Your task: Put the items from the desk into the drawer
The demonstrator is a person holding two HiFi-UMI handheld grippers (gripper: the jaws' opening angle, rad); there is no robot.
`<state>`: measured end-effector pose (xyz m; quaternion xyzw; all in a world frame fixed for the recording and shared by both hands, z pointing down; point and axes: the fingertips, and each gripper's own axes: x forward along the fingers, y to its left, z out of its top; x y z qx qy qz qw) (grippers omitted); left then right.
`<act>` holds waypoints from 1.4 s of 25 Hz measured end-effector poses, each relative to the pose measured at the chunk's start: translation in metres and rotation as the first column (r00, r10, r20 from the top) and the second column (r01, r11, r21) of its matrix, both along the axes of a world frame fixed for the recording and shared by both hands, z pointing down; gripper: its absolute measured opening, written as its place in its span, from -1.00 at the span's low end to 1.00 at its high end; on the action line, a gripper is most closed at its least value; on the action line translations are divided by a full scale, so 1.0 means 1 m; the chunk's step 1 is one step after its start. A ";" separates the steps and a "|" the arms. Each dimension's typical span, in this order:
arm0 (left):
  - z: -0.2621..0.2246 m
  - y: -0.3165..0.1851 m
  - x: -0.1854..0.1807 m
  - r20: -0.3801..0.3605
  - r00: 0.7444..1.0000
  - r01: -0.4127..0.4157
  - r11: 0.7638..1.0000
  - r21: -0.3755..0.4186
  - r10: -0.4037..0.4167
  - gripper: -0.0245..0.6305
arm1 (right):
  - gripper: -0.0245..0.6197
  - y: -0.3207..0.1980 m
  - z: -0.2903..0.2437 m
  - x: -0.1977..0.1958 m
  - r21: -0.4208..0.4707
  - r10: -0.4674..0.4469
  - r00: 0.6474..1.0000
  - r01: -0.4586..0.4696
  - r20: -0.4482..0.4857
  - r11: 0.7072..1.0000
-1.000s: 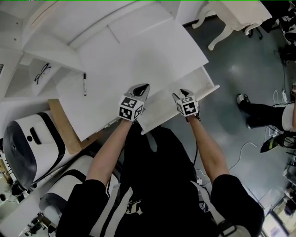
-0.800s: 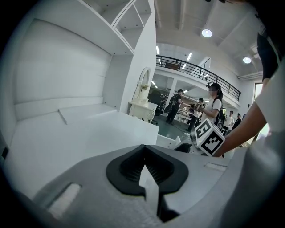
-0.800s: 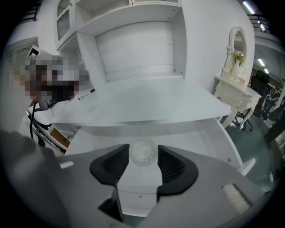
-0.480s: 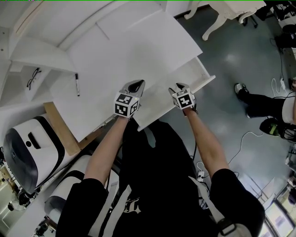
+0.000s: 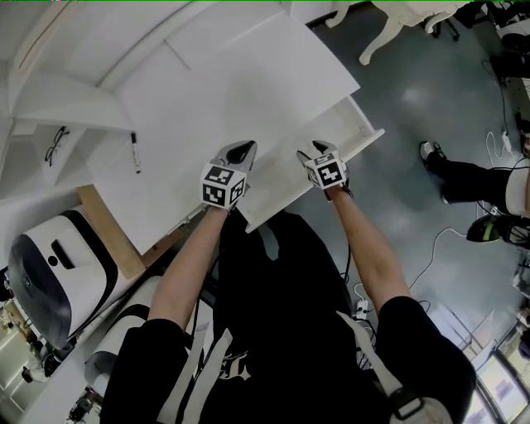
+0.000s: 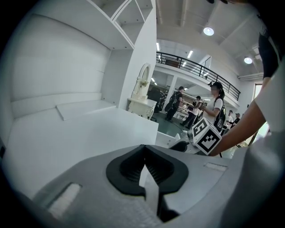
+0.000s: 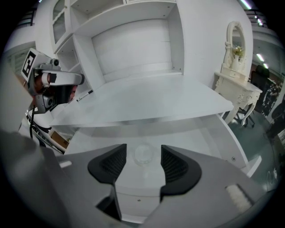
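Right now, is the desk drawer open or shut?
Open: the drawer stands pulled out from under the desktop, and the right gripper view looks down onto its white floor.

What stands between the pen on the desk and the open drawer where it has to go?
Nothing lying on the desk does: the desk top from the pen to the drawer is bare. Only the left gripper, fingers together, hangs over the desk's front edge there.

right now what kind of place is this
Probably a big indoor hall, maybe a furniture showroom: a white desk with shelves above, an ornate dressing table with a mirror, and a railed balcony over people standing about.
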<state>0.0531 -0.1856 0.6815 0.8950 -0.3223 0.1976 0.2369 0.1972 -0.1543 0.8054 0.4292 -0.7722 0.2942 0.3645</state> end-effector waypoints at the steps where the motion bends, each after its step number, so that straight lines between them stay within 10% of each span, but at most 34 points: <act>1: -0.002 -0.001 0.000 -0.001 1.000 0.000 1.000 0.002 0.000 -0.93 | -0.16 0.000 -0.001 -0.001 -0.001 -0.002 1.000 0.002 0.006 1.000; 21: -0.088 -0.038 -0.066 -0.064 0.977 0.209 0.969 0.133 -0.202 -0.93 | -0.36 -0.074 -0.128 -0.030 0.259 -0.035 0.997 0.016 0.067 0.966; 35: -0.202 -0.024 -0.172 -0.148 0.883 0.469 0.825 0.317 -0.445 -0.93 | -0.58 -0.114 -0.254 -0.124 0.462 -0.184 0.965 0.079 0.187 0.883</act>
